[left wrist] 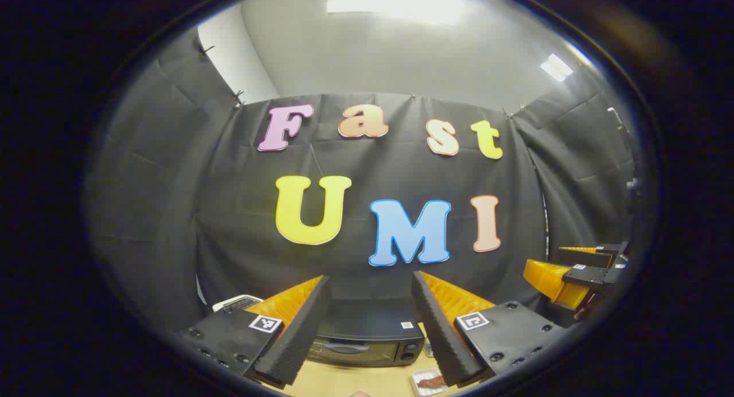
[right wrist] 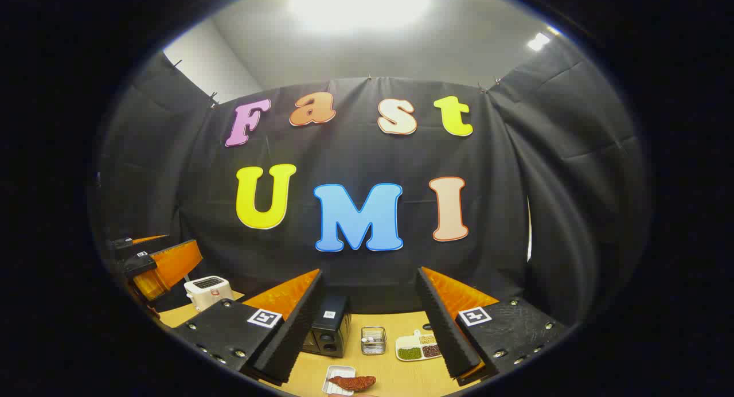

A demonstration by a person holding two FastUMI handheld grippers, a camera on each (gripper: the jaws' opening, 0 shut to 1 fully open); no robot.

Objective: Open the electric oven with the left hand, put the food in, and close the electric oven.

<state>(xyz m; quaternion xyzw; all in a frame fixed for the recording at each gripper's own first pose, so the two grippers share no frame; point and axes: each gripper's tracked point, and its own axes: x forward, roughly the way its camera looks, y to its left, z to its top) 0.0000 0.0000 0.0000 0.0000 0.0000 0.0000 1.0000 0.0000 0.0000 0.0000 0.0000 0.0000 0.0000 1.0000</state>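
The black electric oven [left wrist: 367, 339] stands on the wooden table with its door shut, straight ahead and below my left gripper [left wrist: 371, 279]. That gripper is open and holds nothing. A reddish-brown piece of food [right wrist: 352, 381] lies in a small white tray [right wrist: 331, 380] in front of the oven [right wrist: 330, 328]. My right gripper [right wrist: 369, 273] hangs open above the table, empty, with the food tray low between its fingers. In the left gripper view the food tray [left wrist: 429, 381] sits by the oven's right front corner.
A white toaster [right wrist: 207, 291] stands at the table's left end. Right of the oven are a small wire basket [right wrist: 373, 339] and a divided plate of beans [right wrist: 418, 345]. The other gripper [left wrist: 542, 259] is off to the right in the left gripper view.
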